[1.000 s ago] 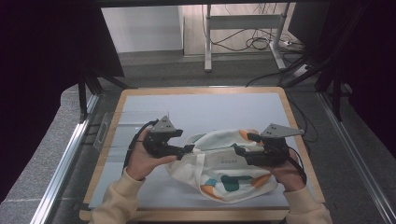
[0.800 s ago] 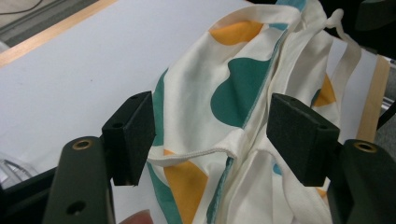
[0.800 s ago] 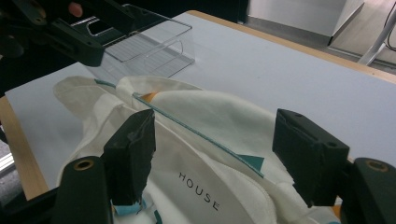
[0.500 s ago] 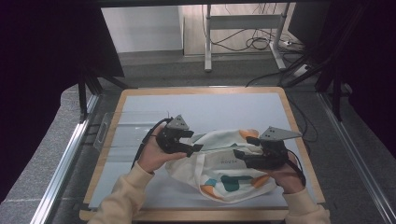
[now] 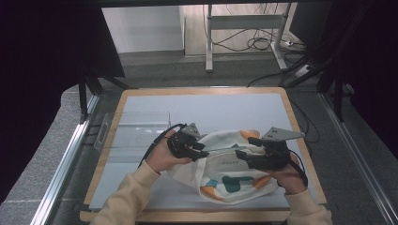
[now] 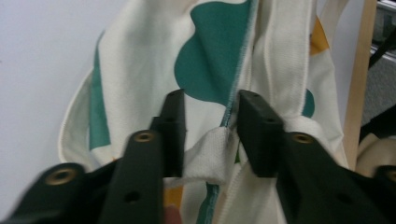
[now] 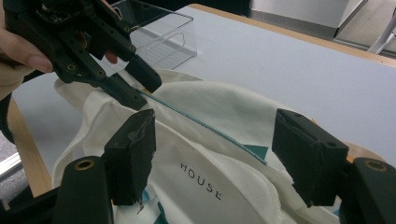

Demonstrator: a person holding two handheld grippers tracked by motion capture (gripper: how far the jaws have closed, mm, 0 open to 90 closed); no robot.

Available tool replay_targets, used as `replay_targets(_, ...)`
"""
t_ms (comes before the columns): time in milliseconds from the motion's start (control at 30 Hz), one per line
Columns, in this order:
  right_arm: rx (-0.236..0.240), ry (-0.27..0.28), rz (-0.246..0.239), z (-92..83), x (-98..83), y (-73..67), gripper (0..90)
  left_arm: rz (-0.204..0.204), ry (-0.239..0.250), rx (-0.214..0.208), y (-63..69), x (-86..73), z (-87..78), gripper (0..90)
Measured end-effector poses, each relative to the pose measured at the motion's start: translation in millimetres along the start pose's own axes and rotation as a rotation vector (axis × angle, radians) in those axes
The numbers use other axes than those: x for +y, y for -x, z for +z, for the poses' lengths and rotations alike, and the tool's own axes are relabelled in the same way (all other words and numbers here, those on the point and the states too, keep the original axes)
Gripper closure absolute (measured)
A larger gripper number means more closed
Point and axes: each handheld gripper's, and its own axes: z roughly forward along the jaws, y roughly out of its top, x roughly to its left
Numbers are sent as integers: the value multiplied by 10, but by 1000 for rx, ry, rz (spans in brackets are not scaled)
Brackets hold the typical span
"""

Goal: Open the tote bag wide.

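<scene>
Tote bag [image 5: 232,171] — cream cloth with teal and orange shapes and the word HOUSE — lies crumpled on the near half of the white worktop [image 5: 211,105], between both hands. Left gripper [image 5: 199,150] sits at the bag's left edge; its jaws have just been closing, and a folded bit of the bag's hem lies between them, one pad touching it, the other just clear. Right gripper [image 5: 244,152] sits on the bag's right side — jaws wide over the cloth, gripping nothing. Clear plastic box [image 5: 133,131] stands left of the bag.
</scene>
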Motion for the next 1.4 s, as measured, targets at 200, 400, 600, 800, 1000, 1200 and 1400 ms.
replay_targets(200, 1, 2, 0, -6, 4, -3, 308, -12, 3, -18, -3, -1, -7, 798)
replay_targets(400, -6, 6, -2, -32, 3, -5, 313, -24, 15, -8, 18, -14, -5, 814)
replay_targets(600, 10, -22, -41, 13, 36, -24, 324, -22, 24, -18, 10, -37, -7, 818)
replay_targets(800, 21, -85, -99, 102, 134, -73, 333, -12, 12, -12, 11, -20, -12, 818)
replay_targets(1000, 54, -150, -163, 243, 238, -170, 355, -25, 14, -11, 29, -19, -11, 817)
replay_targets(1200, 77, -231, -218, 428, 239, -273, 393, -41, 25, -14, 36, -23, -3, 816)
replay_targets(1400, 111, -289, -228, 523, 193, -291, 450, -23, 5, -10, 27, -23, -6, 816)
